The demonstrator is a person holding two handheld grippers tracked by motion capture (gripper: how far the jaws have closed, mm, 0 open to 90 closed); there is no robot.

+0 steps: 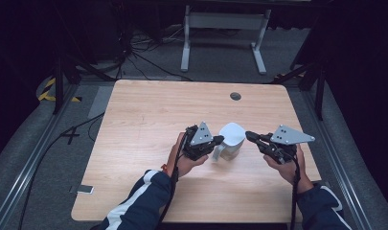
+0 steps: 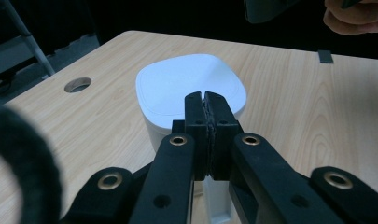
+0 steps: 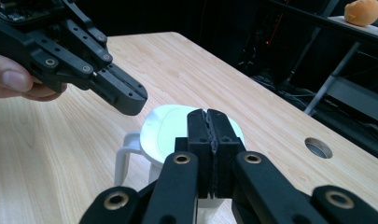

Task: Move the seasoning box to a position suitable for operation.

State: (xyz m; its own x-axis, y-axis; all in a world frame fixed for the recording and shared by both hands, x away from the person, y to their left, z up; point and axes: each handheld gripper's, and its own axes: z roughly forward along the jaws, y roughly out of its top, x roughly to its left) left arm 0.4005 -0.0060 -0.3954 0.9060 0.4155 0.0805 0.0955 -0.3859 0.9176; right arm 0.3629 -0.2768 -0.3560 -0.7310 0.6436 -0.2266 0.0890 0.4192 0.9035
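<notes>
Both hand-held grippers, left point(image 1: 215, 140) and right point(image 1: 251, 136), pressed together, flank white mug point(image 1: 231, 139) near worktop point(image 1: 148, 115) front edge; approach step, next needs jaws spread.

We see a mug point(image 1: 231, 140) standing on the worktop point(image 1: 143, 120), toward its near right part, handle turned to the left. The left tool point(image 1: 218, 139) sits just left of it at the handle, the right tool point(image 1: 249, 135) just right. A round hole point(image 1: 235, 96) lies behind the mug, near the far edge.

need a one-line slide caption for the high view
Two hand-held grippers, left and right, flank a white mug standing upside down on a wooden table, both shut.
</notes>
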